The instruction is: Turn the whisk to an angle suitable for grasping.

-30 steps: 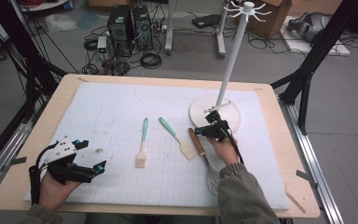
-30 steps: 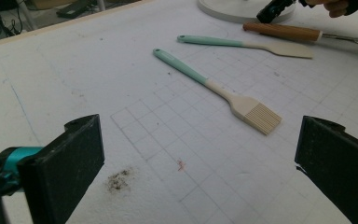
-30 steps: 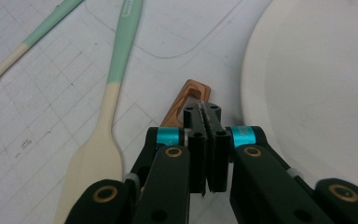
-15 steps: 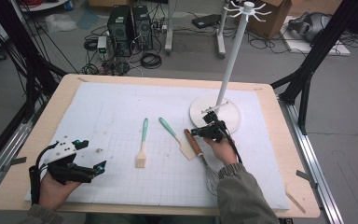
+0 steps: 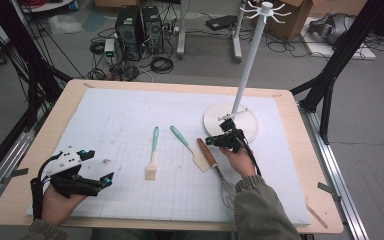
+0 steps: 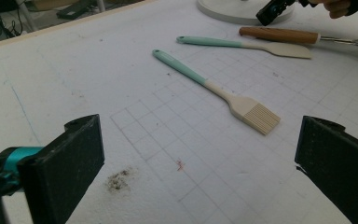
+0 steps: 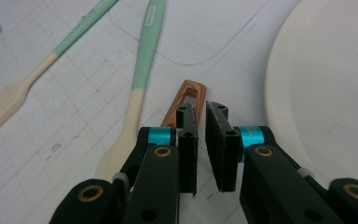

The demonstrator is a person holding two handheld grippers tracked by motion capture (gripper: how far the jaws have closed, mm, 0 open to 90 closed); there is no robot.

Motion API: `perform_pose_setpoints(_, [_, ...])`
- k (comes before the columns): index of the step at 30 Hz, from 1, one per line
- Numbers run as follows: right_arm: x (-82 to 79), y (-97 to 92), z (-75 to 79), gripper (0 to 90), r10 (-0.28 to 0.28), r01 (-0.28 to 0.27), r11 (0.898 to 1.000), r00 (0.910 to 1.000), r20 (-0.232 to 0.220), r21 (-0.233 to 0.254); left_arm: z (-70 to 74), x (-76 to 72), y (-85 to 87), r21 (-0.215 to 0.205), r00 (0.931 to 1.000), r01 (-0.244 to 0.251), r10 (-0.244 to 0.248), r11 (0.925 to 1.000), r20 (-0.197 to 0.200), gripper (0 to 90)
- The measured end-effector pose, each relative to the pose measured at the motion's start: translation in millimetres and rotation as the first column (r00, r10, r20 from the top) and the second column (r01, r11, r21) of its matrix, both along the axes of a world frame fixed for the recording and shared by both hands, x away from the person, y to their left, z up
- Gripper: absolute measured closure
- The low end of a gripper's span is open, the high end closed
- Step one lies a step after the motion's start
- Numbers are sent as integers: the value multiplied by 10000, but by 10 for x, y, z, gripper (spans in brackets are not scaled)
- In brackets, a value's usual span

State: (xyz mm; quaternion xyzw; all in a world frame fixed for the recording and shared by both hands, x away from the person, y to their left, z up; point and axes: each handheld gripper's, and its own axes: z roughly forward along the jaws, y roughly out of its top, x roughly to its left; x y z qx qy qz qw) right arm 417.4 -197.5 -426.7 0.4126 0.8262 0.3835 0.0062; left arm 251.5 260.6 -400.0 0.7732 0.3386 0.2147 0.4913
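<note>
Right gripper point(image 7: 200, 154): the jaws are nearly together with a thin slit between them, and they have just been easing apart. Nothing sits between the pads; the whisk's point(image 5: 215, 167) wooden handle end lies just beyond and below the tips, flat on the mat point(image 5: 105, 125) beside the stand's base point(image 5: 230, 122). Left gripper point(image 5: 82, 180) rests at the near left corner with its jaws wide apart and bare, well away from the tools.

The risk, as I judge it: with the slit this narrow, the tips could come down on top of the handle instead of straddling it, and shove or roll the whisk into the spatula point(image 5: 190, 147) lying right beside it. A pinch on the very end of the handle could also let the wire head swing and slip out.

Count: one whisk, one spatula, one brush point(image 5: 153, 156), one stand point(image 5: 250, 60), two grippers.
</note>
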Motion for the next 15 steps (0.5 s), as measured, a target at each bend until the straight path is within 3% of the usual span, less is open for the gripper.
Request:
perform_pose_setpoints(6, [-76,-44,76,796,-72,72,10000,10000,-1,-30,3,-9,6,-27,10000,-57,57,10000,8,17])
perform_pose_setpoints(15, [-272,-48,172,620,-232,233,9997,9997,-58,55,7,-15,7,15,10000,-61,61,10000,24,17])
